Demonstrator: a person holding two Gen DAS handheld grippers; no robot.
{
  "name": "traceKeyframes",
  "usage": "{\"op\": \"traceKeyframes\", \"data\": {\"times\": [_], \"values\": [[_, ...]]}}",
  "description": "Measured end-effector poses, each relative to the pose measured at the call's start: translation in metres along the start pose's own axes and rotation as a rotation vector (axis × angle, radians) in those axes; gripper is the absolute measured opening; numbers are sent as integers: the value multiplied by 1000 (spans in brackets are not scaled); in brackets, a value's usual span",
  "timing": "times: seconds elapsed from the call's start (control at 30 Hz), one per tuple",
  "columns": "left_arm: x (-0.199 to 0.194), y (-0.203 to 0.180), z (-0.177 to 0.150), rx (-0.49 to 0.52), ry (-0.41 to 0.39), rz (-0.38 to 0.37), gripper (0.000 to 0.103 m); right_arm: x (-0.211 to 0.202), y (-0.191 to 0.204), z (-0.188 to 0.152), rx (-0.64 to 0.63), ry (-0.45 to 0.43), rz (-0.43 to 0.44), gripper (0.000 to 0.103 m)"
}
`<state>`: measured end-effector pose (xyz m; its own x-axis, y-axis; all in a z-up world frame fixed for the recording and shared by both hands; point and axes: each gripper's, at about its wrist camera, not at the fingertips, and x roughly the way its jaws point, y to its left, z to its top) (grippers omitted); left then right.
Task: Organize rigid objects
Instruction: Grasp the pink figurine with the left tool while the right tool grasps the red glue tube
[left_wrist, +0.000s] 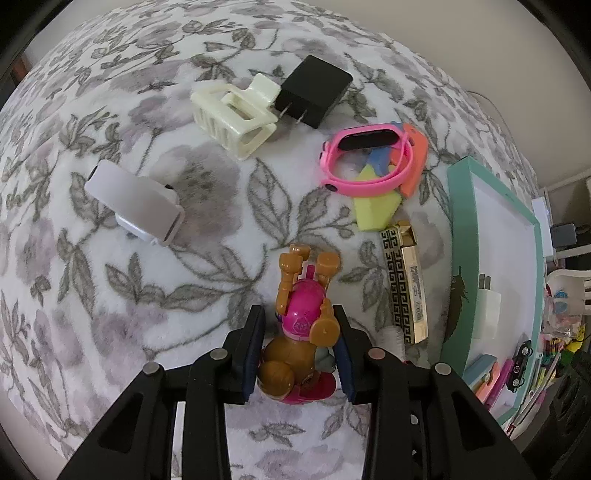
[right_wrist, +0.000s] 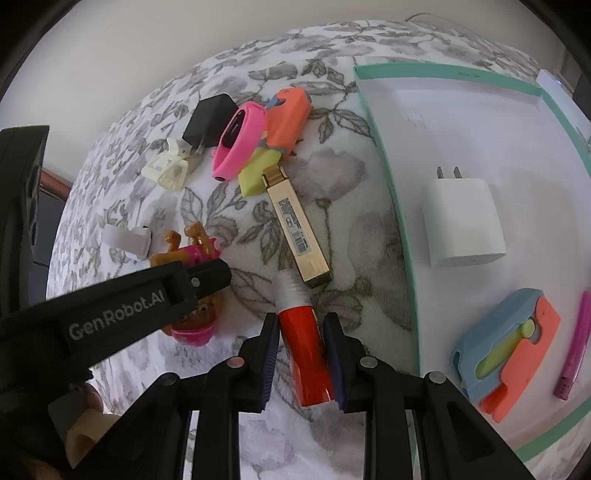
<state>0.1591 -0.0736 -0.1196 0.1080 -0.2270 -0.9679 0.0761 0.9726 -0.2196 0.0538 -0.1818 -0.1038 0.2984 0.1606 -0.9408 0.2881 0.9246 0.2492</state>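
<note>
My left gripper (left_wrist: 300, 317) straddles a brown-and-pink toy pup figure (left_wrist: 301, 321) lying on the floral blanket; its pads sit close to the toy's sides, with a small gap on the left. My right gripper (right_wrist: 301, 325) straddles a red tube with a white screw top (right_wrist: 304, 339); the pads stand beside it with slight gaps. The left gripper's arm (right_wrist: 122, 306) and the toy (right_wrist: 192, 258) also show in the right wrist view. A teal-rimmed white tray (right_wrist: 384, 173) lies to the right, holding a white charger (right_wrist: 463, 225), a blue-orange toy (right_wrist: 506, 347) and a pink pen (right_wrist: 574, 347).
On the blanket lie a cream hair claw (left_wrist: 236, 114), a black plug adapter (left_wrist: 314, 90), a pink watch band (left_wrist: 365, 158) over coloured foam pieces (left_wrist: 373, 206), a white clip (left_wrist: 133, 201) and a gold box (left_wrist: 404, 284). Clutter lies beyond the tray (left_wrist: 458, 236).
</note>
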Motion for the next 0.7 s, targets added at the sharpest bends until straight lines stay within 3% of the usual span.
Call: {"op": "traceKeyframes", "data": {"times": [0.3,0.33,0.37,0.7], "values": [[-21,19,-3,-21,-39,34,37,-1,-1,-1,27,25,17,25],[-24,19,-1,-20,-47,37,34,-2,-2,-1,31,28,21,25],[-28,20,-1,-19,-56,36,25,-2,-2,-1,34,31,24,25],[-46,16,1,-11,-97,45,25,-17,0,1,27,7,45,23]]}}
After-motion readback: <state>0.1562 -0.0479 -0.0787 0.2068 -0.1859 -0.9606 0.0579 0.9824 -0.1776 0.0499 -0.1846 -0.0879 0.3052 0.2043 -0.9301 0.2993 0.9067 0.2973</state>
